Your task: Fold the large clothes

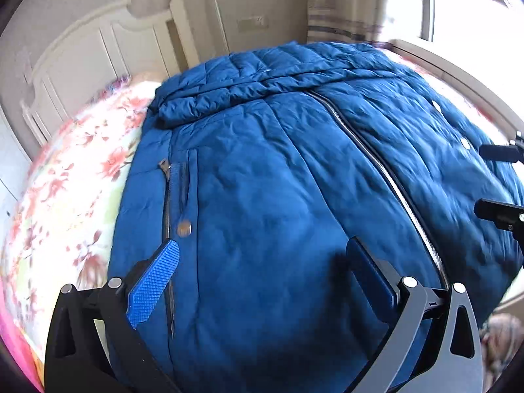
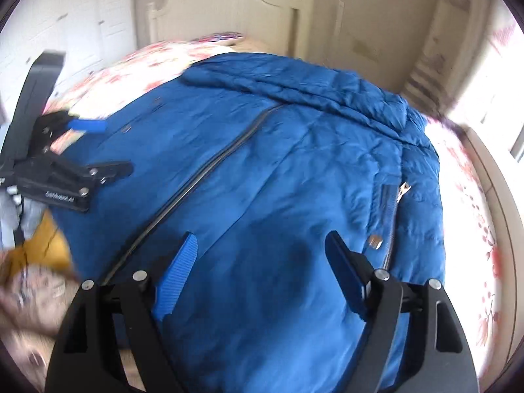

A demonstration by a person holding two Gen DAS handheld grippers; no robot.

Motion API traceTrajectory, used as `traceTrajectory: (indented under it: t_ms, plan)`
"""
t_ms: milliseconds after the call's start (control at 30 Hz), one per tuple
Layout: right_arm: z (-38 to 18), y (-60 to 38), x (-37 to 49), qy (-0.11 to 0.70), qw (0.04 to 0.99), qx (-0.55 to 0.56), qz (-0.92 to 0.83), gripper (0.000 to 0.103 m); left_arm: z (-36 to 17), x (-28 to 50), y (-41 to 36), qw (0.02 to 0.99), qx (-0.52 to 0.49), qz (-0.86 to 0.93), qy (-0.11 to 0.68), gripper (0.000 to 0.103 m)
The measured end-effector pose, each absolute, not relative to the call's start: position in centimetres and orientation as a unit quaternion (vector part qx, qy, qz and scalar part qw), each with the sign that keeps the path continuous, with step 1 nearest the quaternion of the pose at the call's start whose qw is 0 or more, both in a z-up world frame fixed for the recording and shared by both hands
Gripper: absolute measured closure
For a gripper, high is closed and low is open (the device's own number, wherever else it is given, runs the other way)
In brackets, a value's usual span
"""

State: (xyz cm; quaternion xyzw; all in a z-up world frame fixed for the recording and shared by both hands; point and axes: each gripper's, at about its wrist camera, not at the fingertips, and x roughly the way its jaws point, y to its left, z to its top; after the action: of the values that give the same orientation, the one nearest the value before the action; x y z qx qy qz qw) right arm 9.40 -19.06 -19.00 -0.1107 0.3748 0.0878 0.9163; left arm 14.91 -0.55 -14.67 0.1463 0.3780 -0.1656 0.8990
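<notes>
Left wrist view: left gripper [image 1: 262, 271] is hovering above the coat's near hem, fingers spread wide, gripping nothing; one blue textured pad [image 1: 154, 290] is showing its ridged face. Right wrist view: right gripper [image 2: 262, 278] is hovering likewise over the other front panel, fingers wide apart and empty.

Blue puffer coat [image 1: 278, 180] is lying front-up and zipped on the bed, covering most of the floral bedsheet [image 1: 65, 196]. Fabric is looking matte, soft and puffy, with shallow wrinkles. Metal centre zipper [image 1: 376, 154] is running from near hem toward the collar; a zipped side pocket [image 1: 173, 190] with a dangling pull and a small metal snap are sitting near the left gripper.

Farther off, quilted sleeves [image 1: 262, 78] are lying folded across the chest, so sleeve folding looks done. Remaining, as I judge it: lifting the hem and folding the body up toward the collar. Bulk is likely springing back.

Beyond, a cream wooden headboard [image 1: 98, 49] is standing against the wall; a bright window [image 1: 475, 6] is washing out the far side.
</notes>
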Motion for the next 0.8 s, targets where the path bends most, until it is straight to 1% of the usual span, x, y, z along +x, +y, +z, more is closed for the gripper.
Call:
traceTrajectory:
  t_ms: [67, 133, 233, 333, 400, 500, 633, 700, 767, 800]
  plan:
    - [-21.4, -18.4, 8.9, 0.396, 0.905, -0.127, 0.087, 0.022, -16.4, 14.0, -0.8, 0.896, 0.160, -0.159, 0.381, 0.004]
    - [-21.9, -19.2, 8.6, 0.382, 0.914, -0.101, 0.090, 0.022, -16.9, 14.0, 0.1, 0.903, 0.129, -0.167, 0.374, 0.004]
    - [-20.5, -19.3, 7.3, 0.380, 0.913, -0.121, 0.086, 0.023, -15.8, 14.0, 0.8, 0.904, 0.122, -0.165, 0.376, 0.005]
    - [-18.9, -21.7, 4.3, 0.361, 0.922, -0.130, 0.057, 0.022, -14.1, 13.1, 3.8, 0.920, 0.090, -0.154, 0.348, 0.005]
    - [-18.5, -24.9, 2.4, 0.365, 0.925, -0.105, 0.026, 0.022, -13.9, 12.8, 6.5, 0.925, 0.059, -0.145, 0.345, 0.005]
    - [-19.7, -29.5, 0.6, 0.387, 0.921, -0.041, -0.001, 0.022, -15.6, 13.1, 10.5, 0.924, 0.010, -0.113, 0.366, 0.005]
    - [-21.3, -31.5, -0.2, 0.397, 0.918, 0.022, 0.004, 0.022, -17.8, 13.1, 12.0, 0.911, -0.024, -0.115, 0.395, 0.005]
    - [-21.5, -31.3, -0.1, 0.396, 0.918, 0.026, 0.005, 0.023, -18.0, 12.7, 11.6, 0.912, -0.015, -0.117, 0.392, 0.005]
    - [-21.6, -30.9, 0.2, 0.397, 0.917, 0.037, 0.019, 0.028, -18.2, 12.2, 11.0, 0.911, 0.003, -0.121, 0.395, 0.005]
    - [-21.7, -30.8, 0.2, 0.395, 0.918, 0.034, 0.020, 0.028, -18.2, 11.9, 11.2, 0.910, 0.002, -0.123, 0.395, 0.005]
